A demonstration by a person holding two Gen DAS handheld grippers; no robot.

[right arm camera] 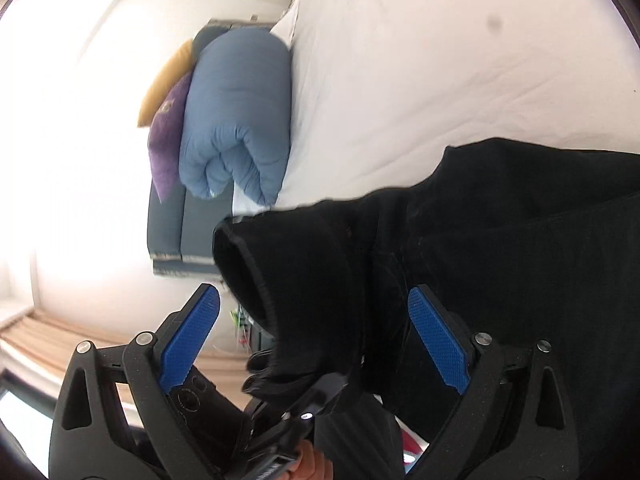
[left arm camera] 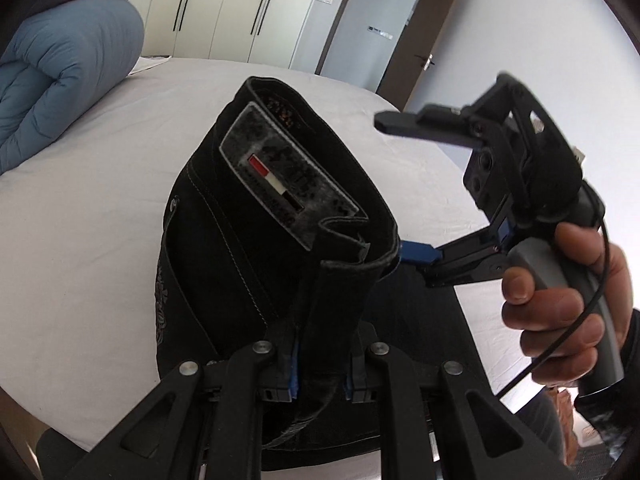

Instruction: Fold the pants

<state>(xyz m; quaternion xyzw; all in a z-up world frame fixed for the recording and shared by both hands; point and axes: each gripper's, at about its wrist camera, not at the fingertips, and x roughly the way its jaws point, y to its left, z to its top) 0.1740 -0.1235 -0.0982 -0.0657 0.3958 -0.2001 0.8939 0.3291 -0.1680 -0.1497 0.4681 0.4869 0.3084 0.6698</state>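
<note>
The left gripper clamps the waistband of the black pants, lifting them above the white bed. The right gripper gapes wide; its 2 pads seem clear of the cloth.

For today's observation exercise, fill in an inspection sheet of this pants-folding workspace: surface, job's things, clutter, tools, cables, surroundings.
Surface: bed with a white sheet, lightly creased.
Job's things: black pants, waistband lifted, inner label showing.
Clutter: rolled blue duvet; purple cushion and yellow cushion beside it.
Tools: left tool shut on the pants; right tool open, fabric between its pads, untouched.
Cables: black cable by the right hand.
Surroundings: wardrobe doors, open door.
</note>
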